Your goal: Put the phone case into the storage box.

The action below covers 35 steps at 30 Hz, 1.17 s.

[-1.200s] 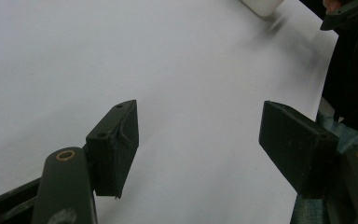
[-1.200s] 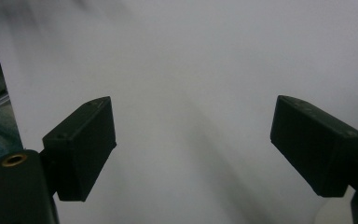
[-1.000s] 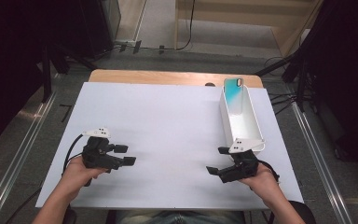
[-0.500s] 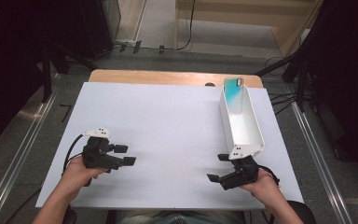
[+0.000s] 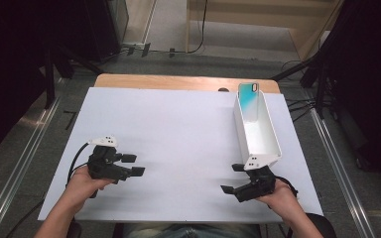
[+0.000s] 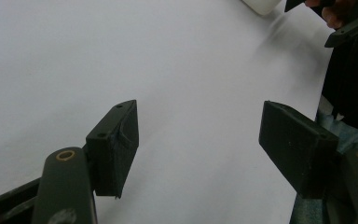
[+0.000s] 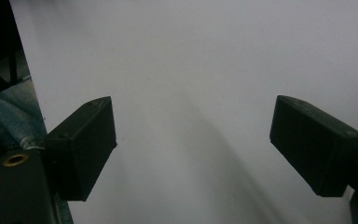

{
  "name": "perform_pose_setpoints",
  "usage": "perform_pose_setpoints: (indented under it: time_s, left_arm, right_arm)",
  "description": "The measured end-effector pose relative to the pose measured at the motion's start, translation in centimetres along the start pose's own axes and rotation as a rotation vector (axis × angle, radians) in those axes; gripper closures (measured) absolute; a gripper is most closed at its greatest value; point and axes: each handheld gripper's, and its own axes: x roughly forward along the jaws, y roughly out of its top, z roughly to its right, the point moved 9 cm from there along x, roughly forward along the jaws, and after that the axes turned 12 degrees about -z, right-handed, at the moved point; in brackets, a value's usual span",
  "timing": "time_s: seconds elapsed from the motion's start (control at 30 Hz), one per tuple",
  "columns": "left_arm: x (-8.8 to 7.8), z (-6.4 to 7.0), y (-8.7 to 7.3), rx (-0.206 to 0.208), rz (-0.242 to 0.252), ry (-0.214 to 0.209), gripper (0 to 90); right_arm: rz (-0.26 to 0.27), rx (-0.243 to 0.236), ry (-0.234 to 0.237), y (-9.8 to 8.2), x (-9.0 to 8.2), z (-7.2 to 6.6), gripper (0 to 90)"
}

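Two grippers apart, box at right

Both grippers rest low over the white worktop (image 5: 178, 134), jaws spread with nothing between them. Left gripper (image 5: 131, 165) sits near the front left. Right gripper (image 5: 232, 179) sits just before the near end of the white box (image 5: 265, 144), where a phone (image 5: 249, 96) leans at its far end.

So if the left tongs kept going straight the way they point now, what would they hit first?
Probably the right tongs. In the high view the left tongs point level across the bare white tabletop, open and empty, with nothing lying between. Depth is unclear, so they might pass just clear.
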Motion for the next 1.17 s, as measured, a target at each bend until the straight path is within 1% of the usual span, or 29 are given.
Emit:
perform_pose_setpoints:
  time_s: [0.7,1.17]
  left_arm:
    - [-0.08,-0.02,-0.02,0.004,-0.002,0.004,28.3]
    - [-0.17,-0.03,-0.02,0.004,0.004,0.002,28.3]
  right_arm:
    - [0.003,-0.007,-0.002,-0.01,-0.05,-0.14,13.1]
    - [-0.009,-0.015,-0.006,-0.13,0.10,-0.06,13.1]
